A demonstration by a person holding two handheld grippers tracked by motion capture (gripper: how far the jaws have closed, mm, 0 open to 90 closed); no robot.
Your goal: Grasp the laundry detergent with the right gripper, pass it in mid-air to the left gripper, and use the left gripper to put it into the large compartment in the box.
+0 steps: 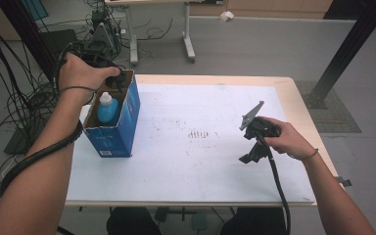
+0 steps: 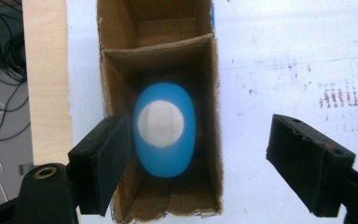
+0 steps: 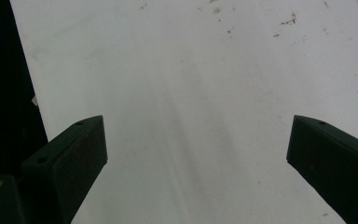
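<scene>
In the high view, a blue bottle with a white cap stands upright inside an open blue cardboard box at the left of the white-covered table; the left gripper is held over the far end of the box, its opening hidden there by the hand, while the right gripper hovers over bare table well apart from the box. The left gripper view looks straight down into the box: the bottle sits in the nearer compartment, behind a cardboard divider, and the jaws stand wide apart with nothing between them, one over the box's wall, the other out over the table. The bottle looks like smooth plastic, probably light and a little squeezable, likely slippery on its rounded body; the narrower cap or neck seems the surer place to pinch, since the box walls crowd the body. The right gripper view shows its jaws spread wide and empty above plain stained tabletop. Only the downward look reveals the divider and the tight clearance; the high view gives the bottle's upright stance.
</scene>
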